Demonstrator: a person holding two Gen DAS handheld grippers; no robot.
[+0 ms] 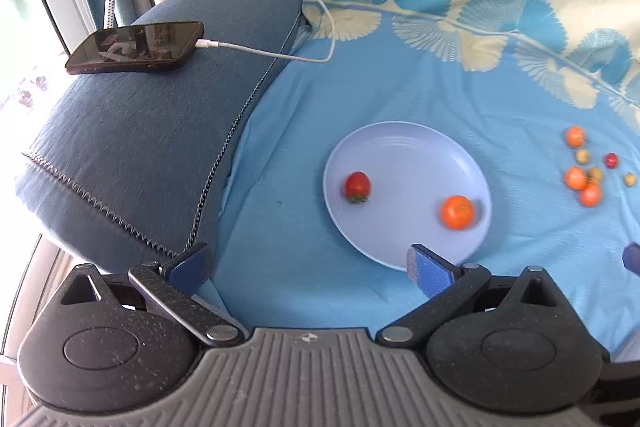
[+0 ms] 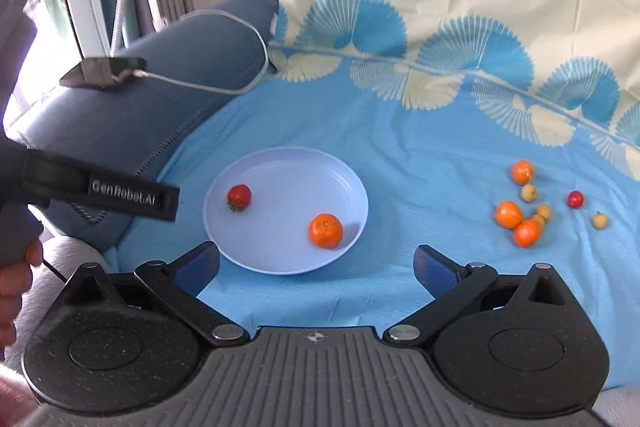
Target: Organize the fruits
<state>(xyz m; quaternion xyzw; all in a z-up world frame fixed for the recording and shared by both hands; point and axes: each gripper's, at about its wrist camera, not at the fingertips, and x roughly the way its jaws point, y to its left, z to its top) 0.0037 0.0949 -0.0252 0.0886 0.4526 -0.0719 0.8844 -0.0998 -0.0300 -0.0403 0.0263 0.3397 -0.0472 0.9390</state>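
Observation:
A pale blue plate (image 1: 404, 147) (image 2: 288, 163) lies on the blue sheet. In it are a red strawberry (image 1: 357, 185) (image 2: 239, 196) and an orange tangerine (image 1: 457, 212) (image 2: 325, 230). To the right on the sheet lies a cluster of loose fruits (image 1: 588, 167) (image 2: 528, 211): tangerines, small yellow fruits and one small red fruit (image 2: 575, 199). My left gripper (image 1: 310, 263) is open and empty, just short of the plate's near rim. My right gripper (image 2: 316, 265) is open and empty, near the plate's near right rim. The left gripper's body (image 2: 100, 193) shows at the left of the right wrist view.
A blue sofa arm (image 1: 160, 131) stands left of the plate, with a black phone (image 1: 136, 47) on it and a white charging cable (image 1: 280, 27) trailing onto the sheet. A cream and blue patterned cloth (image 2: 440, 7) covers the backrest.

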